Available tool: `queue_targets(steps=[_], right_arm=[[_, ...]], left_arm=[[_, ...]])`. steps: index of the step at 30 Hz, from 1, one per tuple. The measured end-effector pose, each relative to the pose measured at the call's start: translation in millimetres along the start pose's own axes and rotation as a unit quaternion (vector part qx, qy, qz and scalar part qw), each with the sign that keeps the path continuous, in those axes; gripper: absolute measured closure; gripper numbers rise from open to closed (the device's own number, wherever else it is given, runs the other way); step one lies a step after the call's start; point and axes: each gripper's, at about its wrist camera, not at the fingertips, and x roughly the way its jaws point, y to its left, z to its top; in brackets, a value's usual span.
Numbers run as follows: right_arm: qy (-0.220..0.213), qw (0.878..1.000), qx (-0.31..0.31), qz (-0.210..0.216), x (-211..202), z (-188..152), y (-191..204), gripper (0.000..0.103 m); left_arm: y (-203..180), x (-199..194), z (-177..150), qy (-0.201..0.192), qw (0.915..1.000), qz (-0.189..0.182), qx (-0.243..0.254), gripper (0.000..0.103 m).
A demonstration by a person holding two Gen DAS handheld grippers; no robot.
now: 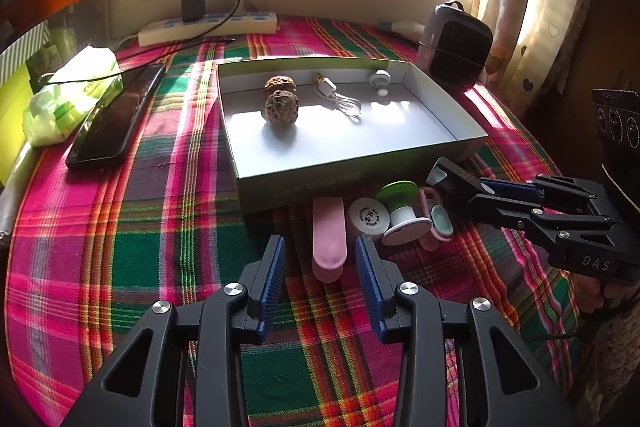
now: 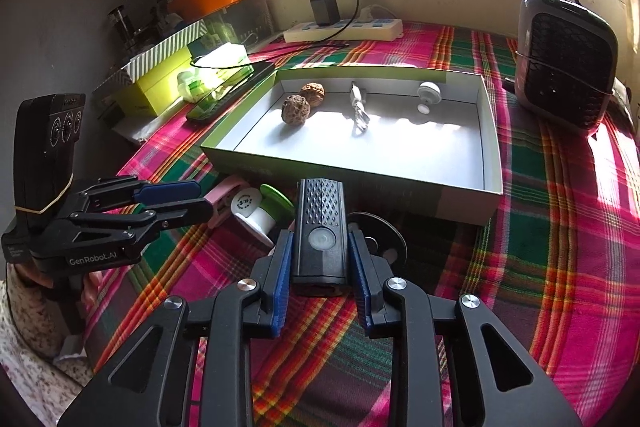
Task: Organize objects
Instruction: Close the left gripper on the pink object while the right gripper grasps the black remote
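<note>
We have the right gripper (image 2: 318, 259) closed on the rigid, light-looking black flashlight (image 2: 319, 227) by its flat sides, just near of the box (image 2: 490, 163), while the left gripper (image 1: 320, 261) hangs open and empty.

Black disc (image 2: 378, 231) half hidden behind the black device (image 2: 320, 231), printed lettering on white cap (image 1: 369, 214) too small to read

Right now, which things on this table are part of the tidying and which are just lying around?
Part of the job:
box
walnuts
cable
black light between the right gripper pads
pink case
spool
white cap
left gripper, empty

Lying about:
power strip
phone
tissue pack
fan
</note>
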Motion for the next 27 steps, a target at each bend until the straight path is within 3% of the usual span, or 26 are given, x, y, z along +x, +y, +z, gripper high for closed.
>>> queue_targets(steps=[16, 27], right_arm=[[-0.044, 0.995, 0.068, -0.052, -44, -32, -31, 0.075], [-0.024, 0.993, 0.063, -0.096, -36, -43, -36, 0.075]], left_arm=[[-4, 17, 0, 0.016, 0.9996, 0.016, 0.016, 0.068], [-3, 22, 5, 0.013, 0.9993, 0.033, 0.014, 0.068]])
